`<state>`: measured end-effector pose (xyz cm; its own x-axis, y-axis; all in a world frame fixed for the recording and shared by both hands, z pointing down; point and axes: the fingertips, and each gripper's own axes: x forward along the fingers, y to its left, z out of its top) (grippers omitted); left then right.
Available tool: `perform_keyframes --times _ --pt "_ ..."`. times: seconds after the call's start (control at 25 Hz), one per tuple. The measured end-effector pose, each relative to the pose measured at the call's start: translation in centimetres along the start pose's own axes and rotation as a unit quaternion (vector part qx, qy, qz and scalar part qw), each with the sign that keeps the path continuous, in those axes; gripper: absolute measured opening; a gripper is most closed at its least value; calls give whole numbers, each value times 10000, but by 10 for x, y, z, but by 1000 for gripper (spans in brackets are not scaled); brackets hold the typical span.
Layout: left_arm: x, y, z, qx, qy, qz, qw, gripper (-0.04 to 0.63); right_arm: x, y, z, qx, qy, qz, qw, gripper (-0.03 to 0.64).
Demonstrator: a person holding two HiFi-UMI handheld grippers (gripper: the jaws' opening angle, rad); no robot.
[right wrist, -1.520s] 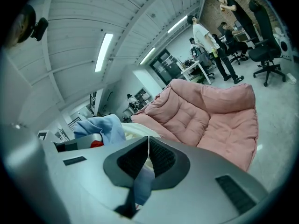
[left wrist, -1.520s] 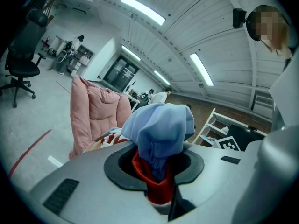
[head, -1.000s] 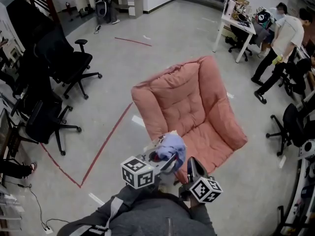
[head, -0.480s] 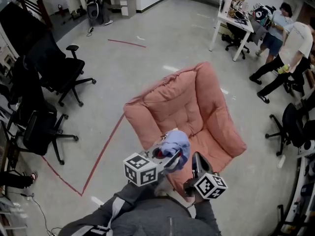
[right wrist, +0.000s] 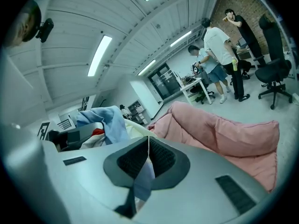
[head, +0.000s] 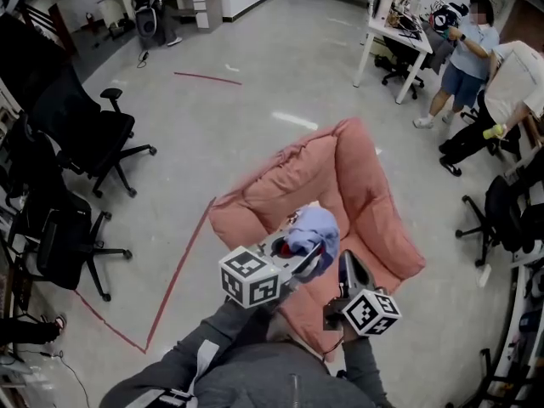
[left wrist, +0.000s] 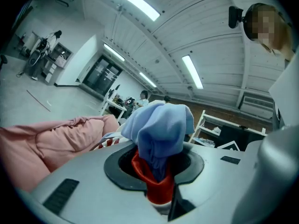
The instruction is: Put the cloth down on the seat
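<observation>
A pink padded armchair seat (head: 344, 189) stands on the floor just ahead of me; it also shows in the left gripper view (left wrist: 51, 141) and the right gripper view (right wrist: 224, 134). My left gripper (head: 306, 257) is shut on a bunched light-blue cloth (head: 313, 230) with red and white parts, held above the seat's near edge. In its own view, the left gripper (left wrist: 158, 167) has the cloth (left wrist: 161, 125) bulging out of its jaws. My right gripper (head: 347, 266) hovers just right of the cloth. Its jaws meet in the right gripper view (right wrist: 148, 148), with a thin pale sliver between the pads.
Black office chairs (head: 81, 134) (head: 59, 240) stand at the left. A red tape line (head: 183, 262) runs across the floor beside the seat. A white desk (head: 395, 32), two people (head: 463, 58) and another chair (head: 501, 215) are at the right.
Both grippers and the cloth have come closer to the seat and now hang over its near edge. The people at the right have shifted. Neither grip has changed.
</observation>
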<state>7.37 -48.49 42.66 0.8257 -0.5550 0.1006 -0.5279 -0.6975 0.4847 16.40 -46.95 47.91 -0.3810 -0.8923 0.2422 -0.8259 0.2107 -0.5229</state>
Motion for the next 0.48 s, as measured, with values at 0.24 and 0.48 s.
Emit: perform_keyframes --times 0.24,0.48 --pt "17 39 37 188 7 -43 9998 109 38 12 15 -45 -90 -43 9999 11" --pt "37 76 69 399 122 -113 9991 109 81 25 37 -189 -105 77 9997 11"
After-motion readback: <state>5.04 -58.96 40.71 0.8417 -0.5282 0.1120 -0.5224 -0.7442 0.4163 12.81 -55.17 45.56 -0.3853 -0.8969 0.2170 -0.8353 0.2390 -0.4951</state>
